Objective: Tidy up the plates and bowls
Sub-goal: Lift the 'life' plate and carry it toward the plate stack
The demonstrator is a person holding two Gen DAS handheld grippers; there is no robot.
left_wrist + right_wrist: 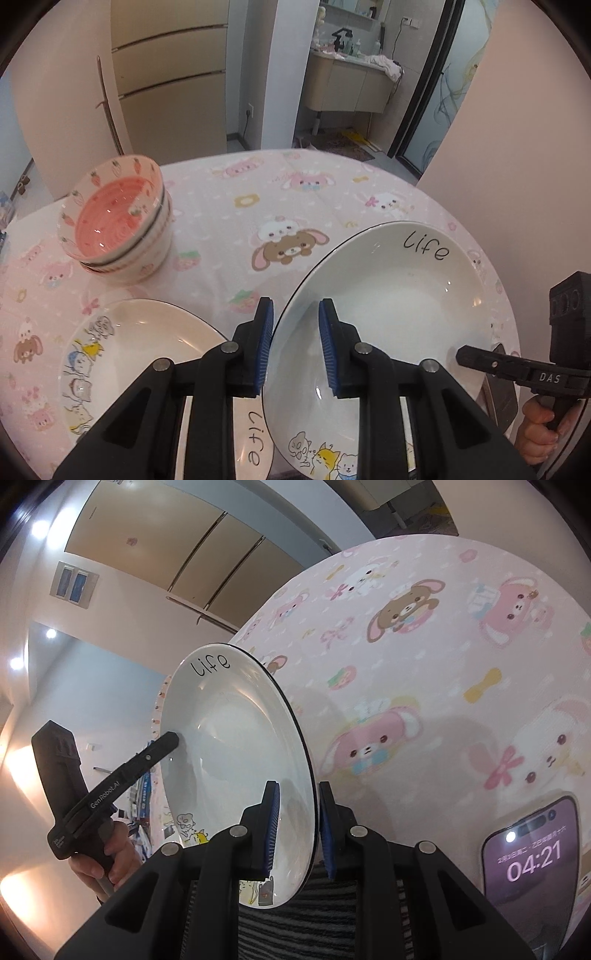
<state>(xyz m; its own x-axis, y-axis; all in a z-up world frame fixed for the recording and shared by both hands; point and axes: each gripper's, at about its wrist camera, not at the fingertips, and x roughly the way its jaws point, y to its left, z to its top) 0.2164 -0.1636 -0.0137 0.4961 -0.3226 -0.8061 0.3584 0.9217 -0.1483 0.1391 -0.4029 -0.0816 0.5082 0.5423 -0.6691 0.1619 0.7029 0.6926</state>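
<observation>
Both jaws are clamped on the tilted plate (388, 295) rim, left gripper (295, 347) and right gripper (297, 827) alike.

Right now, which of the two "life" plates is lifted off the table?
The right-hand plate, tilted and gripped at its rim; the other plate lies flat on the tablecloth.

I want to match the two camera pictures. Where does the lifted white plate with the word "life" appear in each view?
Left wrist view: the lifted plate fills the lower right, its near rim between the left gripper fingers.
Right wrist view: it stands centre-left, its rim between the right gripper fingers.
Shared landmark: the brown bunny print on the pink tablecloth.
</observation>
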